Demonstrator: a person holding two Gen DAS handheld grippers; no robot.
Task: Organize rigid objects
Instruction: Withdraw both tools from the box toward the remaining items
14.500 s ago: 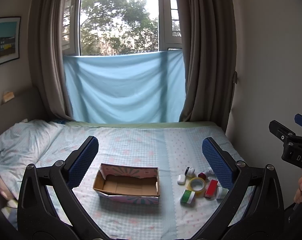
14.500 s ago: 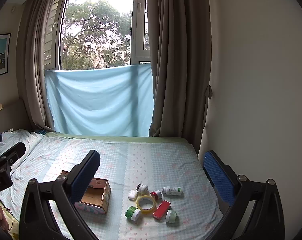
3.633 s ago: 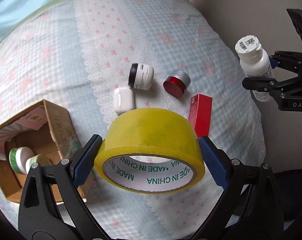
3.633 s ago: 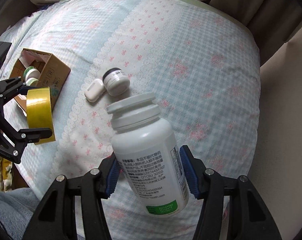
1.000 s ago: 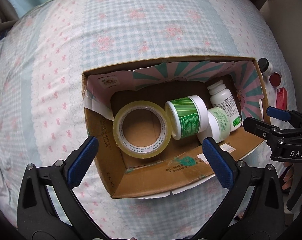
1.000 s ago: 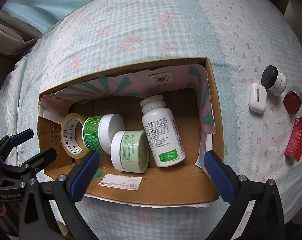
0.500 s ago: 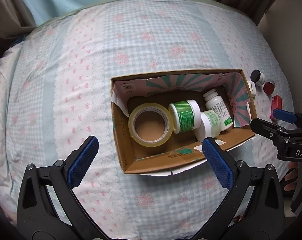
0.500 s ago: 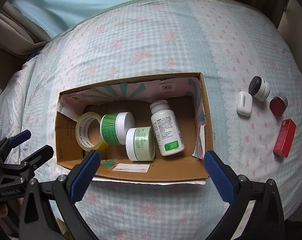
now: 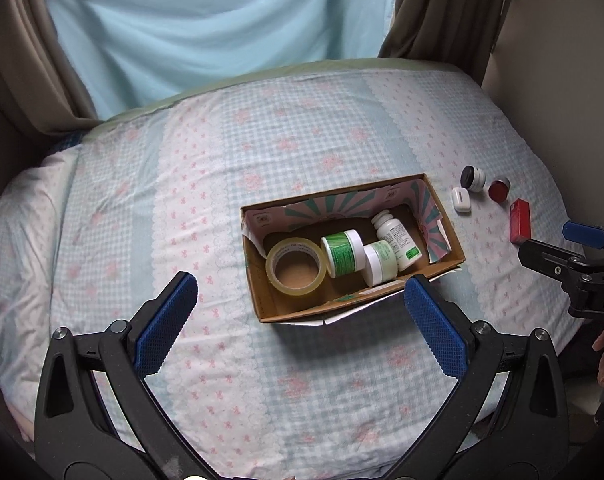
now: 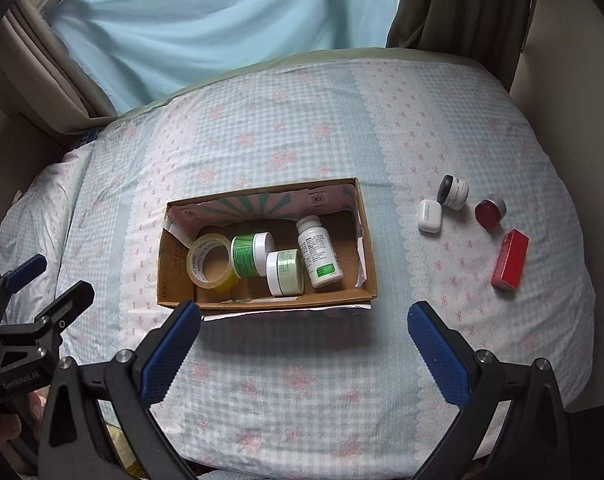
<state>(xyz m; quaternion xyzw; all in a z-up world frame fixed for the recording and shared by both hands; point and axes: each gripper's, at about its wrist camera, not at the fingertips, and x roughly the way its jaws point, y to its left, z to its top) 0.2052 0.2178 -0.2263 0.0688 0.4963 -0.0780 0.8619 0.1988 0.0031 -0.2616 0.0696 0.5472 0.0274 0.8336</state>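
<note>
An open cardboard box (image 9: 289,312) (image 10: 261,304) lies on the bed. It holds a yellow tape roll (image 9: 295,266) (image 10: 209,262), two green-labelled jars (image 9: 342,252) (image 10: 247,254) and a white pill bottle (image 9: 396,240) (image 10: 318,250). Right of the box lie a white earbud case (image 10: 429,216), a black-lidded white jar (image 10: 454,192), a red-lidded jar (image 10: 489,210) and a red carton (image 10: 510,264). My left gripper (image 9: 302,320) is open and empty, high above the bed. My right gripper (image 10: 304,344) is open and empty, also high above it.
The bed has a blue checked cover (image 9: 181,184). A pillow (image 9: 17,232) lies at its left end. A light blue cloth (image 9: 221,20) hangs behind, between brown curtains (image 9: 442,12). A wall (image 10: 574,80) runs along the bed's right side.
Both grippers have risen and drawn back from the box, so it looks smaller. The box contents and the loose items have not moved.
</note>
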